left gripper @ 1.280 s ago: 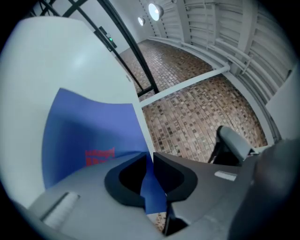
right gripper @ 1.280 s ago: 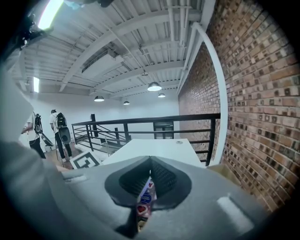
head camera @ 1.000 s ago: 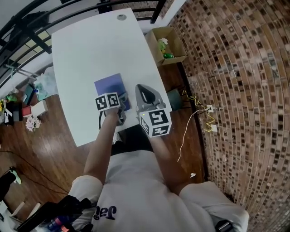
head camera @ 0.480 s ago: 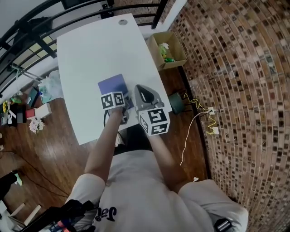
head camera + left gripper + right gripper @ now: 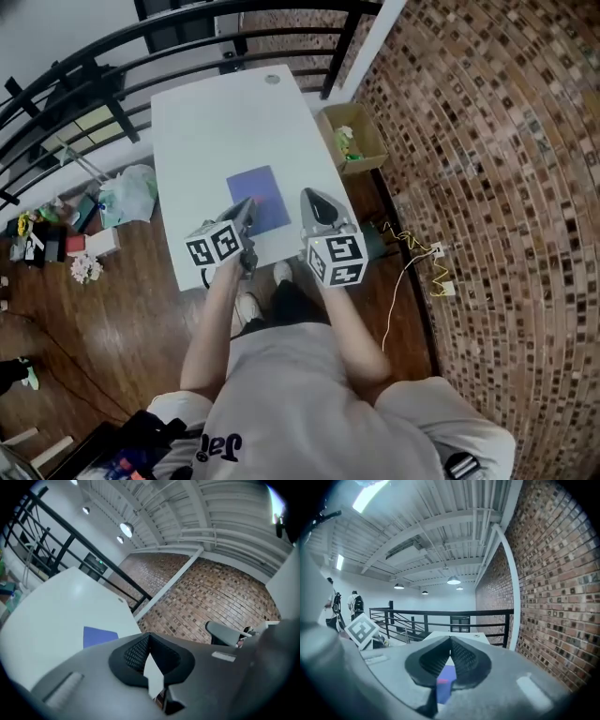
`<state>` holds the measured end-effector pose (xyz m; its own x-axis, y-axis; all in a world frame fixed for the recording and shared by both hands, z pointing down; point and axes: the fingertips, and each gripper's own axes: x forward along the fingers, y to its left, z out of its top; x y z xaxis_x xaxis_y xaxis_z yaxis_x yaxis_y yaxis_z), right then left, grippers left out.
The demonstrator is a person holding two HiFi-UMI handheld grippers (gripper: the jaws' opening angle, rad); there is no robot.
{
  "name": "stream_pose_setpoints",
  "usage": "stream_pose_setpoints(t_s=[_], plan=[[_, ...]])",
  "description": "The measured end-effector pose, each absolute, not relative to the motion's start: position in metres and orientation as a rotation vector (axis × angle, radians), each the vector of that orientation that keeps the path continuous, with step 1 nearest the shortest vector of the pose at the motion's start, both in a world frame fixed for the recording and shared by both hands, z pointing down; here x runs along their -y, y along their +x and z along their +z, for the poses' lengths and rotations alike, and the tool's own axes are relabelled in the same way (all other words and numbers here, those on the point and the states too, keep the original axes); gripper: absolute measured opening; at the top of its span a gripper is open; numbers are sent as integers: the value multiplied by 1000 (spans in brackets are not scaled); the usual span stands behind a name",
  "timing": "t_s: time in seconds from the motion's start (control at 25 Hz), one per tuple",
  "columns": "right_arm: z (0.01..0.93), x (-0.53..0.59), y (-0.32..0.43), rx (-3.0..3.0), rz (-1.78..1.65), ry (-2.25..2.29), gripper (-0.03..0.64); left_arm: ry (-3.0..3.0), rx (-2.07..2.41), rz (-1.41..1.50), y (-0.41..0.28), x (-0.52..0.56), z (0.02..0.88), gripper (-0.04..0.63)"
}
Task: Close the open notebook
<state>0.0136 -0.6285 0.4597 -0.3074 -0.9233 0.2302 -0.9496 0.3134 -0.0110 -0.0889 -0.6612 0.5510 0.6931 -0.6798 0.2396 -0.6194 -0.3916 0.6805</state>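
Left gripper [image 5: 247, 208] near closed purple notebook [image 5: 263, 192]

The notebook [image 5: 261, 195] is a thin rectangle with a plain violet-blue cover; it is closed and lies flat on the white table [image 5: 211, 127], its long sides running away from the person and a little askew. In the head view it sits just ahead of both grippers; the left gripper [image 5: 247, 208] shows over its near left corner, and the right gripper [image 5: 308, 194] stands just beside its right edge. Neither gripper holds it; the left gripper view shows it low and to the left of the jaws.
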Motion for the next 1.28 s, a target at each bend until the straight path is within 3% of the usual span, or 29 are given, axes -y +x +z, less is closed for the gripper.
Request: stream_pose_setpoints(t_s=[0.24,0.48,0.92,1.28], plan=[[439,586,-6,2484,139,1634,-9,2345,1233,-197,-117,614,467,15],[410,522,-21,2623,82,1562,-9,2626,1609,166,-118,533,439,15],[474,309,46,2662,365,1376,-9,2491,1864,117,-47,320,420,15],[379,268,63,2752,82,1360,-9,2523,1937,1,-35,277,348,15]])
